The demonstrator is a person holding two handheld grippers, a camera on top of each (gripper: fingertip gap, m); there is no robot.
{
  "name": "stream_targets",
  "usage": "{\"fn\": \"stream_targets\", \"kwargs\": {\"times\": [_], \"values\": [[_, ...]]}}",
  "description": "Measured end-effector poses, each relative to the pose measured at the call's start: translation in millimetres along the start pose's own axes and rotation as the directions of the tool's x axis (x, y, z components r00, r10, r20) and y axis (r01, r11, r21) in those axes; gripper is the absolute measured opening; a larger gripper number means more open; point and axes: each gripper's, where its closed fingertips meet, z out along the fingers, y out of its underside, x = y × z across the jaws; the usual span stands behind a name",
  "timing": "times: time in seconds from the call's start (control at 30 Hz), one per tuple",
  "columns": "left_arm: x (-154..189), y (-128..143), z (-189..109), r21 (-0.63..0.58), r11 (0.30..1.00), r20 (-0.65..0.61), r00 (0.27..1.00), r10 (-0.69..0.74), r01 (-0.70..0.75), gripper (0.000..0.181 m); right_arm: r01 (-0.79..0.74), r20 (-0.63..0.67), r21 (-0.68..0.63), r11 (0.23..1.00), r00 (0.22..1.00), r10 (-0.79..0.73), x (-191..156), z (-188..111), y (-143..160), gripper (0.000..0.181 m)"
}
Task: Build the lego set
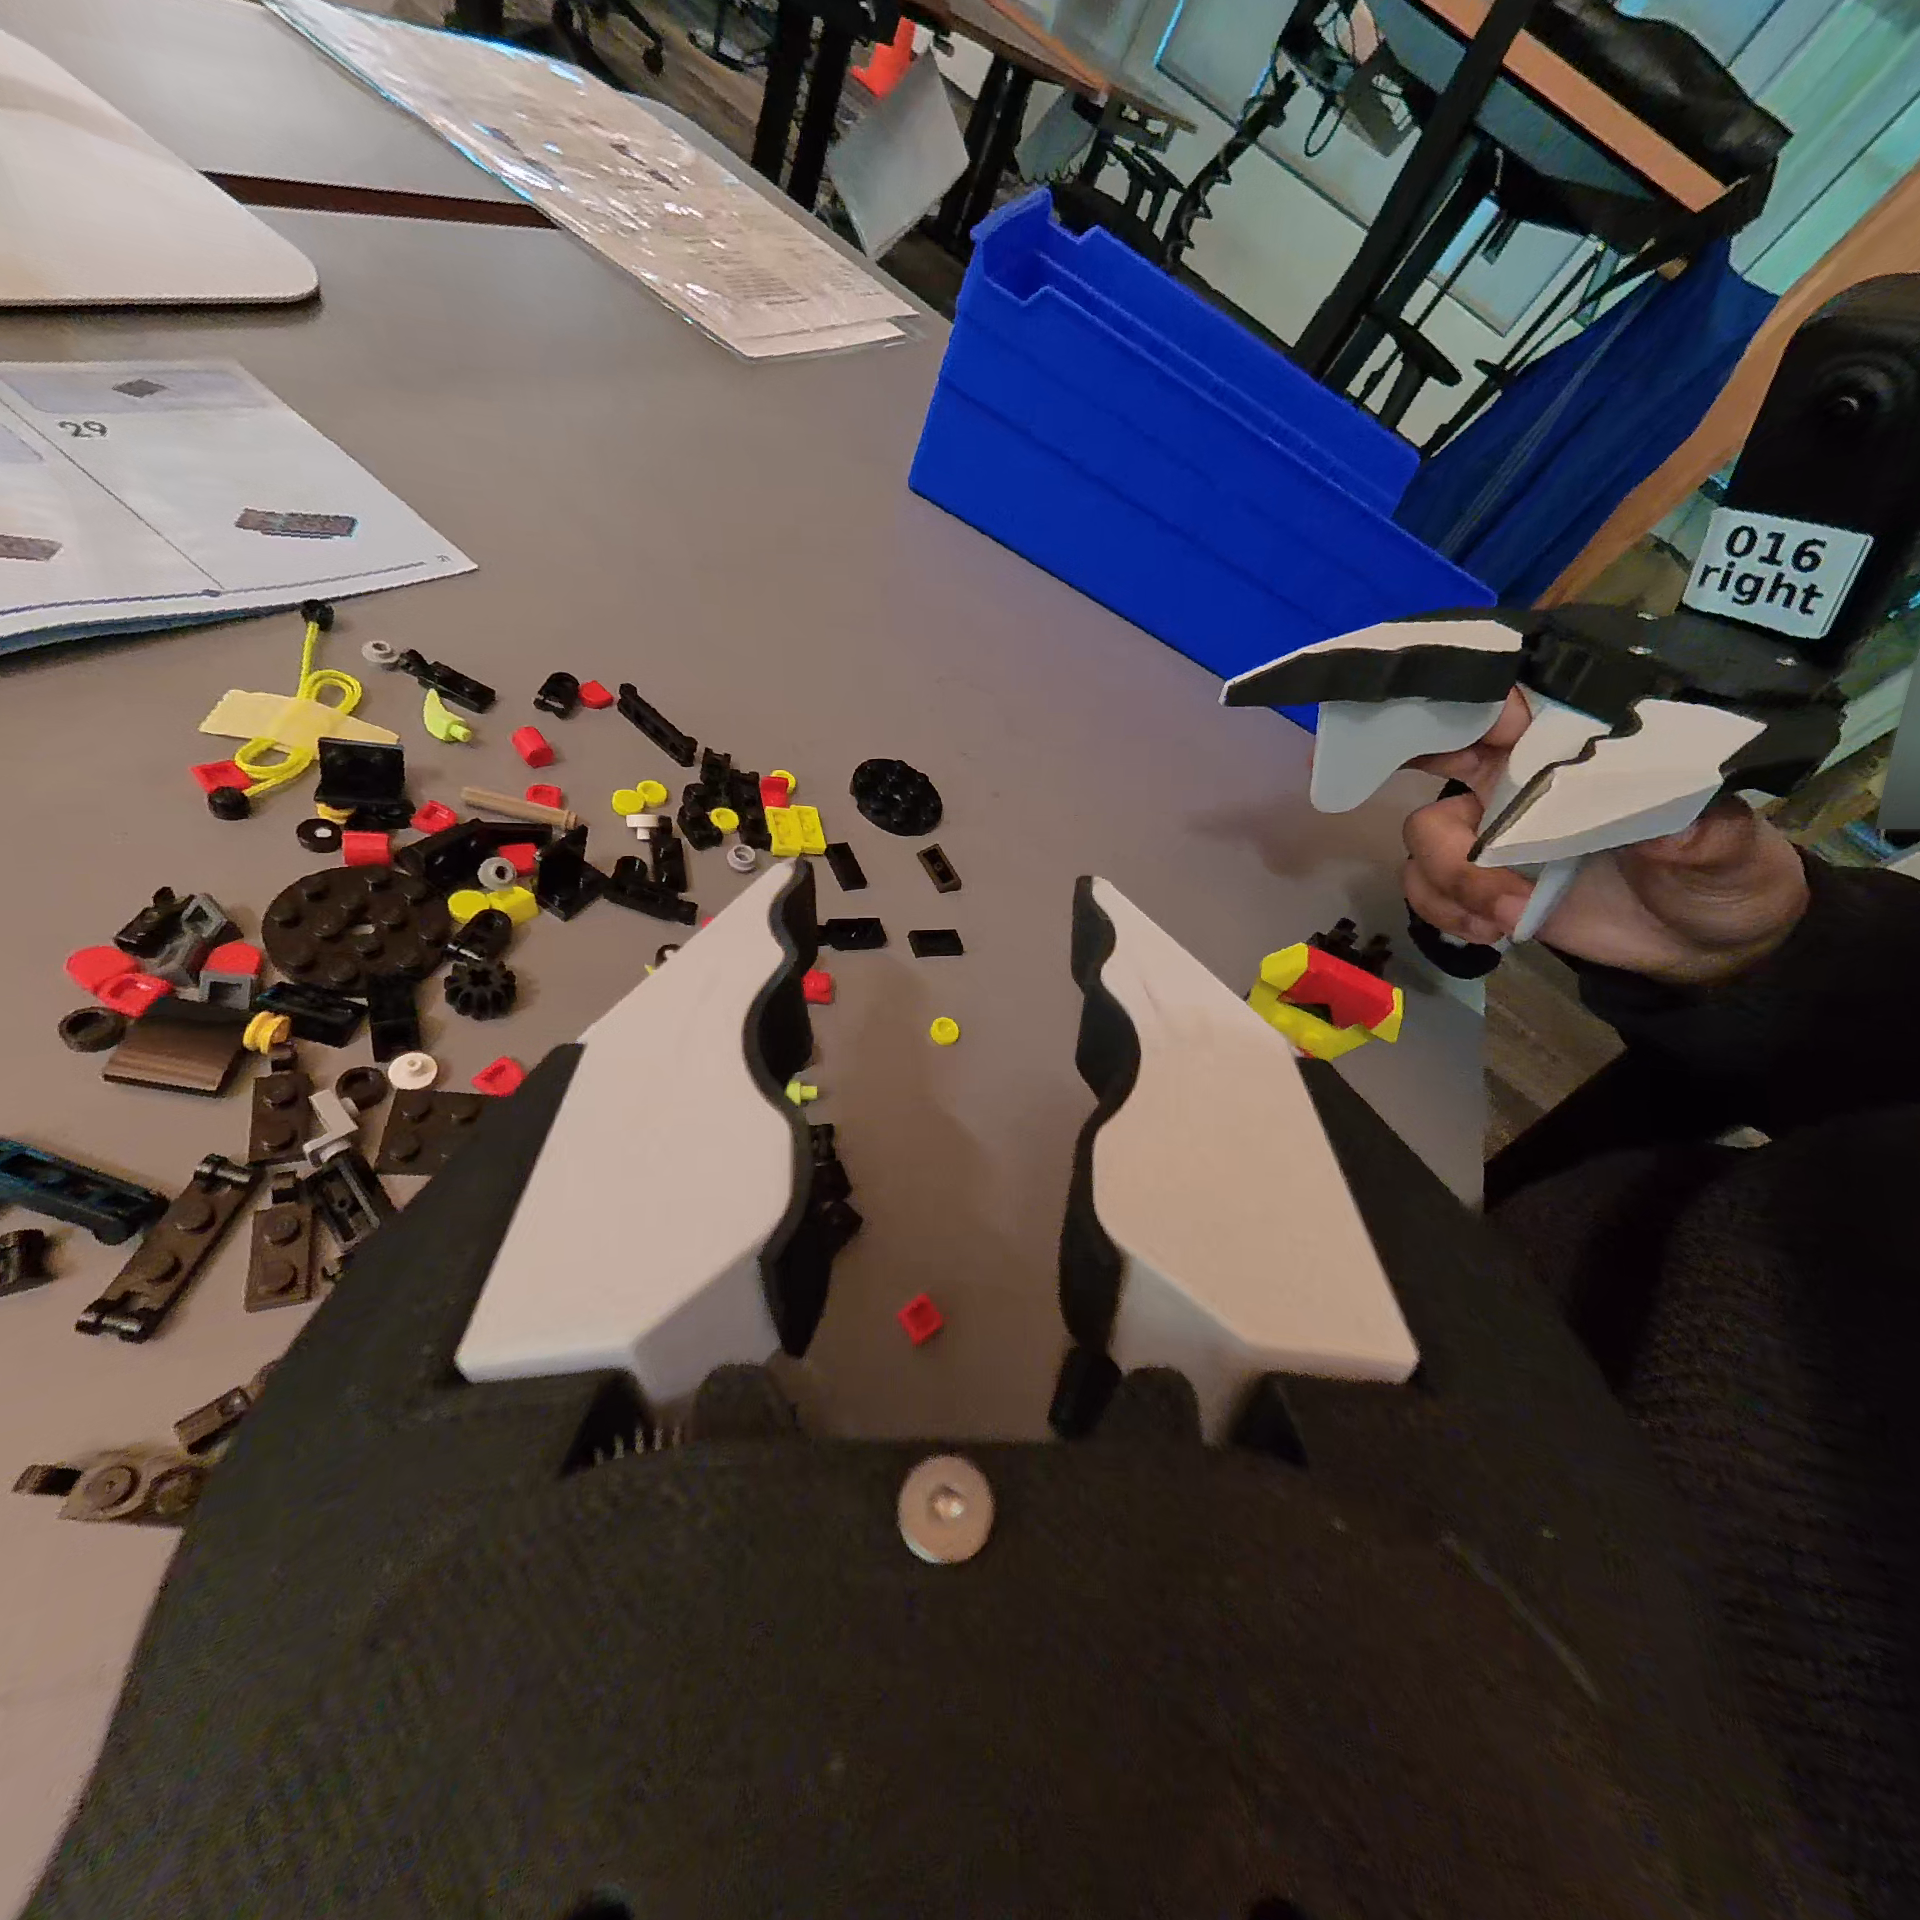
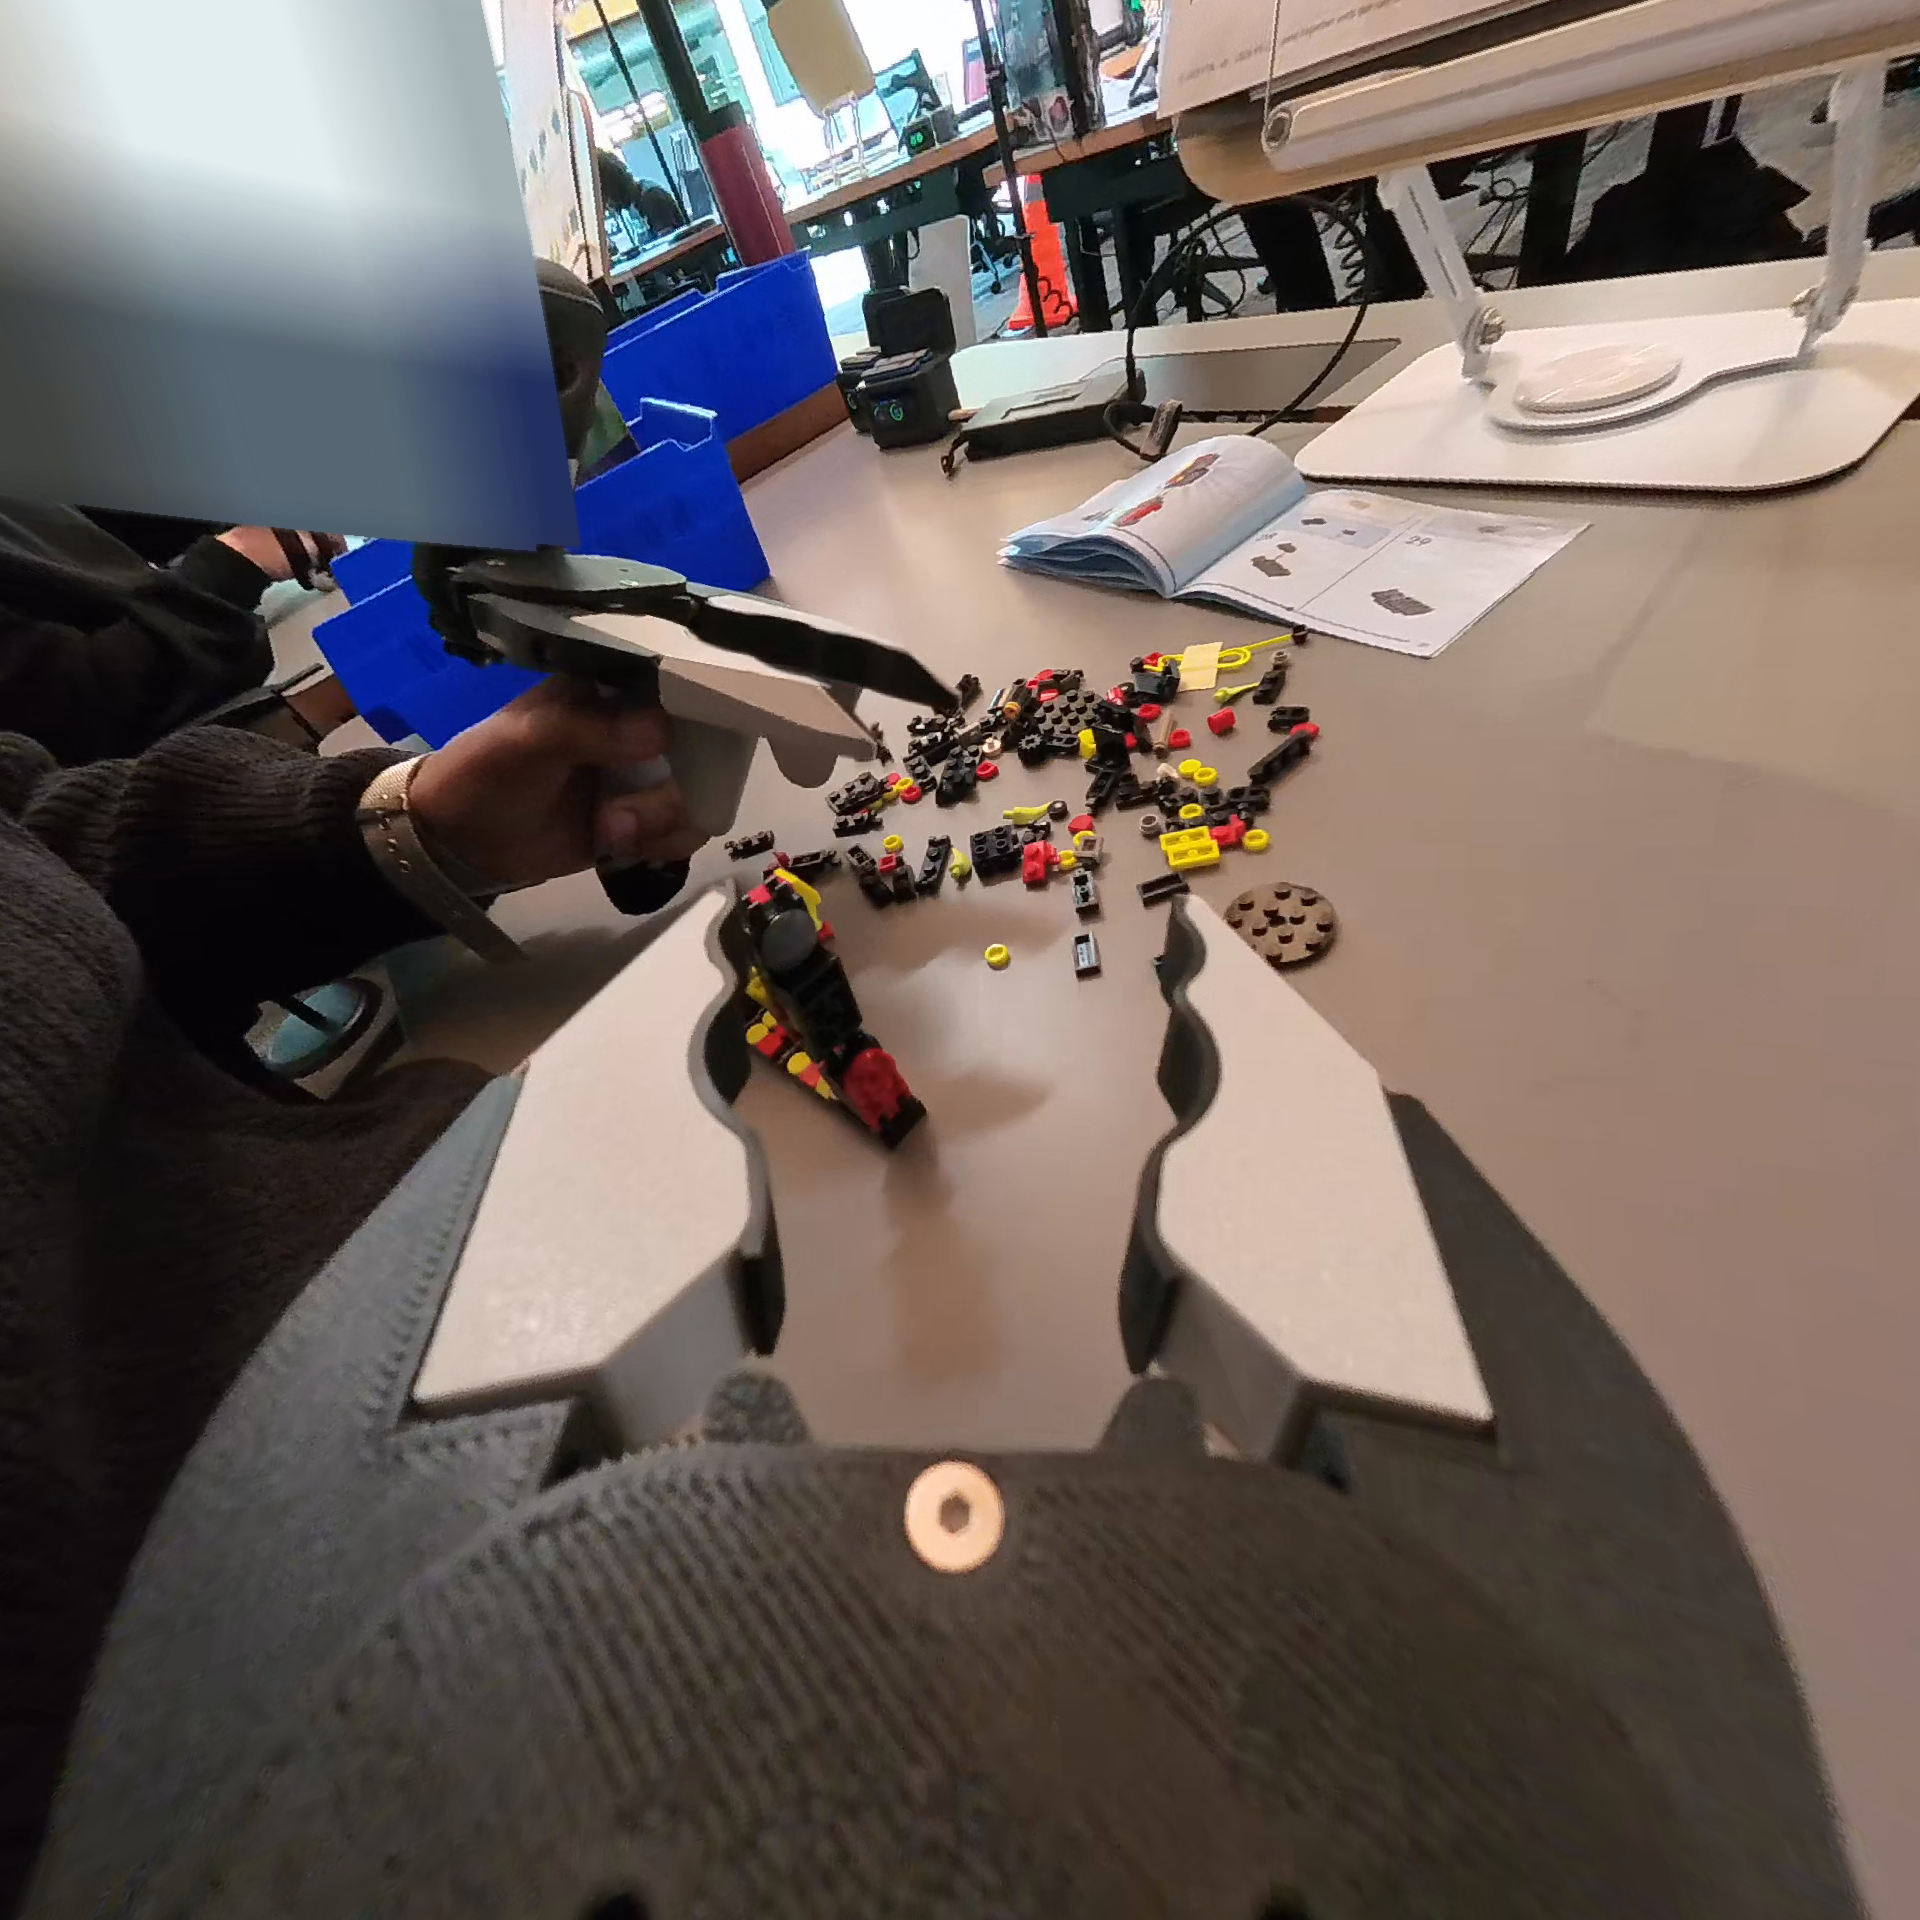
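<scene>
By the right gripper's (image 2: 945,925) left jaw (spread, empty) lies the model (image 2: 831,1013).

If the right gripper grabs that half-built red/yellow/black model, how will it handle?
The half-built model likely lifts light and stiff, being small snapped plastic. Protruding yellow and red bits may pop off under squeeze. It stands narrow and leaning, so a push probably tips it.

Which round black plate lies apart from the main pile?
The smaller round black plate, alone at the pile's edge; the bigger one sits among loose pieces.
</scene>
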Motion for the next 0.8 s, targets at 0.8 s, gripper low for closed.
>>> {"fn": "stream_targets", "kwargs": {"times": [0.8], "values": [[39, 14, -5, -0.075, 0.997, -0.151, 0.988, 0.006, -0.018, 0.046, 0.344, -0.306, 0.057, 0.937, 0.900, -0.312, 62, 19, -50, 0.079]]}}
